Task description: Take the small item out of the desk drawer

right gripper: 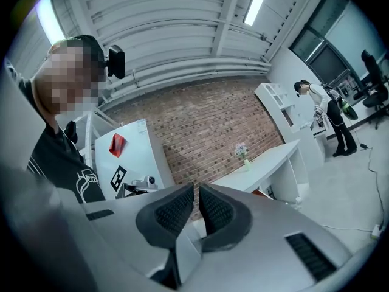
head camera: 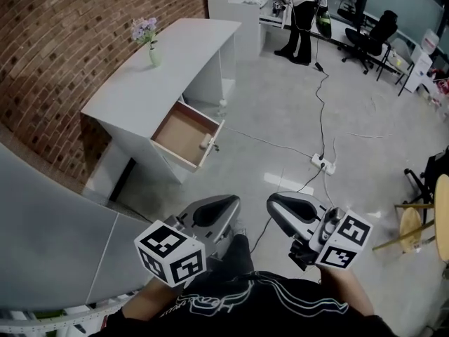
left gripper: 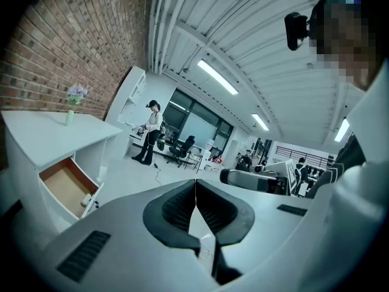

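head view: white rectangular worktop runs along the red brick wall, at 11 o'clock from the 2 grippers. its white-fronted drawer with a brown wooden bottom stands pulled out toward 4 o'clock. the small white item lies inside that drawer, in the 4 o'clock corner just behind the front panel. pale green vase of lilac flowers upright at the worktop's 10 o'clock end.

left gripper, grey with a black-and-white marker cube, sits low at 7 o'clock, well apart from the drawer. the left gripper view shows its fingers closed tip to tip, nothing between. right gripper is just beside it at 5 o'clock. the right gripper view shows its fingers narrow, only a thin slit, nothing in it. both hang over the grey polished floor.

white power strip on a black cable lies on the floor at 3 o'clock of the drawer. person in white top and black trousers stands far off at 1 o'clock, black office chair beside at 2 o'clock.
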{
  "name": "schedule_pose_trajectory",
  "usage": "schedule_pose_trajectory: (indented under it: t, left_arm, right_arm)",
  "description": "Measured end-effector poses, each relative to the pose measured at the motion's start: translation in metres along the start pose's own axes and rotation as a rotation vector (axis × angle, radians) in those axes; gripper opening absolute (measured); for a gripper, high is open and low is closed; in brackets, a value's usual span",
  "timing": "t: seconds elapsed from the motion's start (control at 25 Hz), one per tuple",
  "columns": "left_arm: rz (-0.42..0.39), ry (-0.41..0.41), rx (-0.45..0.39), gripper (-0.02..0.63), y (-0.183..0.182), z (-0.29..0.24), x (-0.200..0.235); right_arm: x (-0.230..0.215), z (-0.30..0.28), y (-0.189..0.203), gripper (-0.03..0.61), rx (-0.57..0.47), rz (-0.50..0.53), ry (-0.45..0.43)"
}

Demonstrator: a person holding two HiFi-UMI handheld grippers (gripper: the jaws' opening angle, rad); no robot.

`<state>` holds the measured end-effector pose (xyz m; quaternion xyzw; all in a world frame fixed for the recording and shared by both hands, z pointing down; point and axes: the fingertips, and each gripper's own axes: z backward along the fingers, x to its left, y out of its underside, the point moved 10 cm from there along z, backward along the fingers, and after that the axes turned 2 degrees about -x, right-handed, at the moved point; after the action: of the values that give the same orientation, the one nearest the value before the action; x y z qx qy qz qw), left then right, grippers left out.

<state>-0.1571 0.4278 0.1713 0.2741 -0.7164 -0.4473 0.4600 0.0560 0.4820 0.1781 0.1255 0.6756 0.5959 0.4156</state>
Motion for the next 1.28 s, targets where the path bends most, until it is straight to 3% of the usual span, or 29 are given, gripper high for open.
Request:
schedule_pose_trajectory:
  t: [0.36,0.6,1.04,1.28]
  left_arm:
    - [0.043,-0.037,0.002,0.023,-0.084,-0.094,0.132]
    - [0.034,-0.102,0.014,0.023,-0.116,-0.143,0.227]
    - [-0.088,-0.275,0.124,0.025,-0.094,-0.181,0.345]
    - [-0.047,-0.345,0.183,0.026,-0.073,-0.2,0.393]
  right_arm:
    - [-0.145,-0.108,-0.057,0.055,0.072,-0.035,0.012]
    - [-0.226,-0.168,-0.08,0.055,0.117,-0.041,0.033]
    - [-0.311,-0.231,-0.065,0.055,0.215,-0.064,0.043]
    - [-0.351,-0.256,-0.055,0.055,0.261,-0.106,0.006]
